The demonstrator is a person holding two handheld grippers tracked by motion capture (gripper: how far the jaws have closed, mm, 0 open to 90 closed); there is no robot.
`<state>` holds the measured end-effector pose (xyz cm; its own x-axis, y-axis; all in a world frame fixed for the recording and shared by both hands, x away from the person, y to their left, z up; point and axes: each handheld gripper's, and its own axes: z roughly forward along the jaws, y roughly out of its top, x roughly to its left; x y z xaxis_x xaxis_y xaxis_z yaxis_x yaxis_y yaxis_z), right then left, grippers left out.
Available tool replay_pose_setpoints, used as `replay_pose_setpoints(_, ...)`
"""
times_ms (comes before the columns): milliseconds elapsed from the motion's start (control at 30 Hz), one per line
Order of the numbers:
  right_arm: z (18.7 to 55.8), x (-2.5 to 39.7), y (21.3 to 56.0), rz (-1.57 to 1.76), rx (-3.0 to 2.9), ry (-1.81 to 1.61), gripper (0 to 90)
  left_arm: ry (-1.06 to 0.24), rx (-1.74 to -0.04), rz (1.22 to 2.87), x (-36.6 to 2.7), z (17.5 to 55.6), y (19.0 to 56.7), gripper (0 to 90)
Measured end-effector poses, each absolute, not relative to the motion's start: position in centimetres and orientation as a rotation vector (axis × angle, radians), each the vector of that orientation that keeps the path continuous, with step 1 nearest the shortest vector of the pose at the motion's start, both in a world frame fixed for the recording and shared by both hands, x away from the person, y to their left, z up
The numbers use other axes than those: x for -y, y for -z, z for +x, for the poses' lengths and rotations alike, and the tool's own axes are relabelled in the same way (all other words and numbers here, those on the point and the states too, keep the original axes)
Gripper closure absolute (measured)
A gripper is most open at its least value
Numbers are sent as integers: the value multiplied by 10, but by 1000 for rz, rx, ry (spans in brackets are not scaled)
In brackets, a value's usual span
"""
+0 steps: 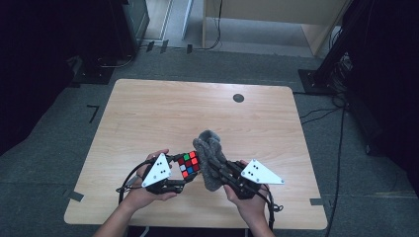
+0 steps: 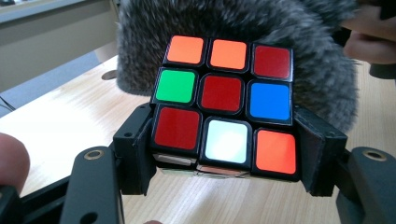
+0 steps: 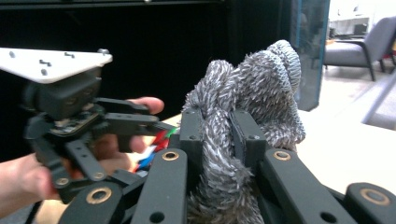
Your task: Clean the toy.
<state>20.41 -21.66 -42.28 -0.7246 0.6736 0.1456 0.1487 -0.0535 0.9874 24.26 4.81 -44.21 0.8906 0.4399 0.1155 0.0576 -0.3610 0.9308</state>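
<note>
Jaws of the left gripper (image 2: 224, 158) squeezed tight on the puzzle cube (image 2: 227, 107), one black pad on each side, down at its bottom row. Cube held up off the wooden table (image 1: 148, 113), its mixed face of red, orange, green, blue and white squares turned up toward the camera.

Jaws of the right gripper (image 3: 217, 135) pinched close on a fuzzy grey cloth (image 3: 252, 88), bunched up and sticking out past the tips.

Cloth right beside the cube, on its right side, touching it or nearly so; hard to tell which. Looks like wiping the cube with the cloth. Cloth lump standing tall, longer up and down than across, so a rub sideways onto the cube seems next.

Both hands low near the front edge of the table, left hand (image 1: 143, 195) and right hand (image 1: 249, 202) pointing in toward each other, grippers meeting in the middle.
</note>
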Motion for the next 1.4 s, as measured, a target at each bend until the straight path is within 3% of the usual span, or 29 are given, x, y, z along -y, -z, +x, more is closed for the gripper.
replay_pose_setpoints(267,213,216,439,941,-1883,-1794,781,-387,-369,1850,-57,243,435,337)
replay_pose_setpoints(433,211,220,432,943,-1858,-1794,780,-444,-371,1910,-54,244,438,337)
replay_pose_setpoints(533,206,212,428,884,-1873,-1801,778,-410,-371,1887,-52,243,437,337)
replay_pose_setpoints(733,217,213,444,987,-1929,-1740,778,-401,-397,1881,-56,246,437,337)
replay_pose_setpoints(933,210,214,432,948,-1882,-1750,778,-509,-434,2031,-44,248,445,337)
replay_pose_setpoints(1100,197,186,428,830,-1987,-1683,776,-573,-440,2122,-28,243,451,337)
replay_pose_setpoints(1233,196,171,439,788,-2035,-1608,776,-580,-432,2124,-27,241,449,338)
replay_pose_setpoints(1400,205,196,432,905,-1944,-1574,777,-541,-468,2078,-36,246,446,339)
